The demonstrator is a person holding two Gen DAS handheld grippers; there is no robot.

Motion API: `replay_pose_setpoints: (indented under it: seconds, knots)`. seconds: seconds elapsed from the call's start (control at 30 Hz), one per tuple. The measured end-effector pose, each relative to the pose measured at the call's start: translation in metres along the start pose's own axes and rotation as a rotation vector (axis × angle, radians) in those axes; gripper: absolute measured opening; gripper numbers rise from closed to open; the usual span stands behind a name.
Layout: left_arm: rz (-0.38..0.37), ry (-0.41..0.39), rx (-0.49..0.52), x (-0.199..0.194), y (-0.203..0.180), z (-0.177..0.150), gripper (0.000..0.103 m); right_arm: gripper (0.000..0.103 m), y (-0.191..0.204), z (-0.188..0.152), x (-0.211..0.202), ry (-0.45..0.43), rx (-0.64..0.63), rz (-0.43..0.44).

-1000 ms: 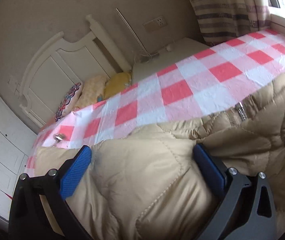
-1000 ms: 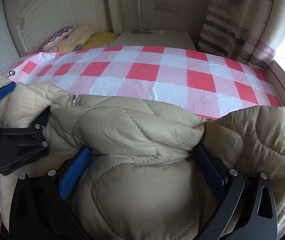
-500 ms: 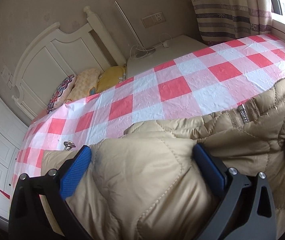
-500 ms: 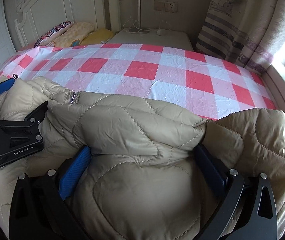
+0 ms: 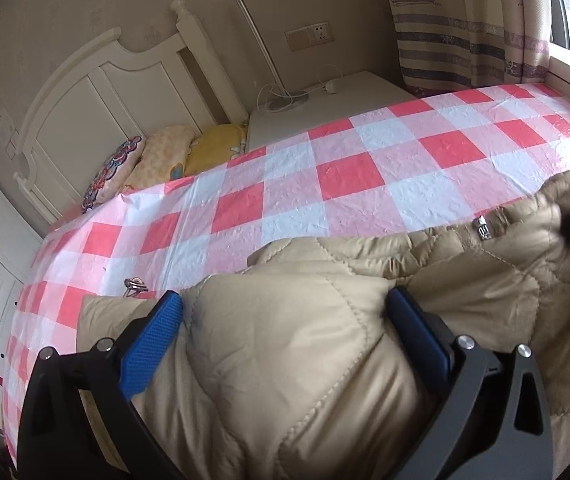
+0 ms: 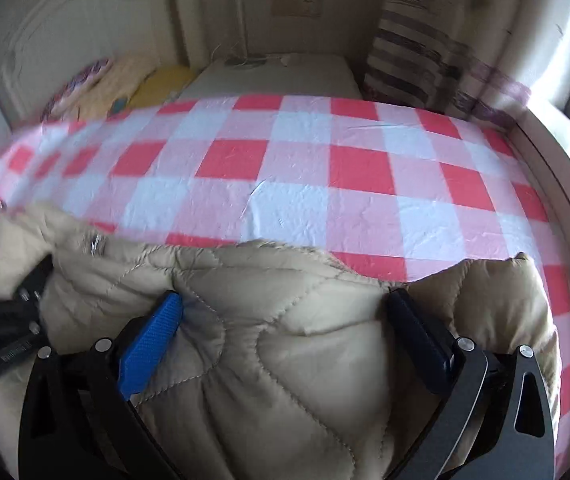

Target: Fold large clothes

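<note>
A beige quilted puffer jacket [image 5: 305, 360] [image 6: 285, 380] lies bunched along the near side of a bed covered by a red-and-white checked cloth [image 5: 345, 176] [image 6: 305, 168]. My left gripper [image 5: 283, 312] has its blue pads pressed on a thick fold of the jacket, with the jaws wide apart around it. My right gripper [image 6: 283, 312] clamps another thick fold the same way. In the right wrist view the left gripper [image 6: 5, 320] shows as a black body at the left edge. A metal zipper pull [image 5: 481, 228] [image 6: 95, 244] lies on the jacket between the two grips.
A white headboard [image 5: 97, 92] and several pillows [image 5: 157, 156] stand at the bed's far left. A white nightstand [image 5: 325, 104] with cables sits behind the bed, beside a striped curtain [image 5: 465, 32]. A small metal ring [image 5: 135, 284] rests on the cloth near the jacket's left corner.
Both grippers have drawn back toward the near edge with the jacket still in them, so more checked cloth shows beyond it. The right wrist view is now motion-blurred.
</note>
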State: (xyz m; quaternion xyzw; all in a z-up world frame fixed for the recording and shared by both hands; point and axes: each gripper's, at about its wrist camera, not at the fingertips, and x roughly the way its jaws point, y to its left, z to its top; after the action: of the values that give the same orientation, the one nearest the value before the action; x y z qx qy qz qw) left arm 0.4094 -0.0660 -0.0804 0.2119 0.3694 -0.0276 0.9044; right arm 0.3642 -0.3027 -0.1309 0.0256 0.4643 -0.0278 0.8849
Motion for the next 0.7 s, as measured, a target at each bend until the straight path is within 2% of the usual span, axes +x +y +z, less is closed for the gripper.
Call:
replay_pose_setpoints:
  seconds: [0.1, 0.17, 0.23, 0.3, 0.33, 0.37, 0.4, 0.5, 0.57, 0.6, 0.63, 0.67, 0.7]
  knots:
    - [-0.016, 0.005, -0.013, 0.001, 0.003, 0.000, 0.101, 0.098, -0.003, 0.003, -0.010, 0.015, -0.023, -0.002]
    - [-0.016, 0.004, -0.015, 0.001, 0.003, 0.000, 0.101, 0.098, -0.017, 0.003, -0.027, -0.038, 0.013, -0.018]
    - [-0.026, 0.007, -0.024, 0.002, 0.005, 0.000, 0.101, 0.098, -0.040, -0.002, -0.041, -0.087, 0.076, -0.055]
    - [-0.028, 0.008, -0.025, 0.002, 0.005, 0.000, 0.101, 0.098, -0.061, -0.013, -0.035, -0.063, 0.136, -0.119]
    - [-0.033, 0.006, -0.028, 0.001, 0.005, 0.000, 0.101, 0.098, -0.077, -0.022, -0.021, -0.021, 0.166, -0.107]
    - [-0.040, 0.003, -0.035, 0.001, 0.006, 0.000, 0.101, 0.099, -0.092, -0.028, -0.008, 0.018, 0.227, -0.019]
    - [-0.040, 0.005, -0.035, 0.001, 0.005, 0.000, 0.101, 0.099, -0.105, -0.030, -0.005, 0.025, 0.291, 0.034]
    - [-0.021, 0.017, -0.010, -0.001, 0.003, 0.001, 0.101, 0.099, -0.107, -0.027, -0.005, 0.028, 0.292, 0.014]
    - [0.002, 0.033, 0.025, -0.005, 0.000, 0.005, 0.101, 0.099, -0.101, -0.027, -0.007, 0.019, 0.266, -0.018]
    - [0.037, 0.038, 0.047, -0.010, -0.002, 0.009, 0.101, 0.099, -0.099, -0.027, -0.007, 0.016, 0.258, -0.028]
    - [0.094, 0.019, 0.064, -0.019, -0.005, 0.013, 0.101, 0.099, -0.099, -0.027, -0.007, 0.016, 0.256, -0.032]
    - [0.158, -0.036, 0.076, -0.035, -0.009, 0.018, 0.101, 0.099, -0.099, -0.028, -0.007, 0.016, 0.257, -0.034]
    - [0.163, -0.079, 0.075, -0.048, -0.012, 0.020, 0.101, 0.099, -0.099, -0.028, -0.007, 0.016, 0.256, -0.036]
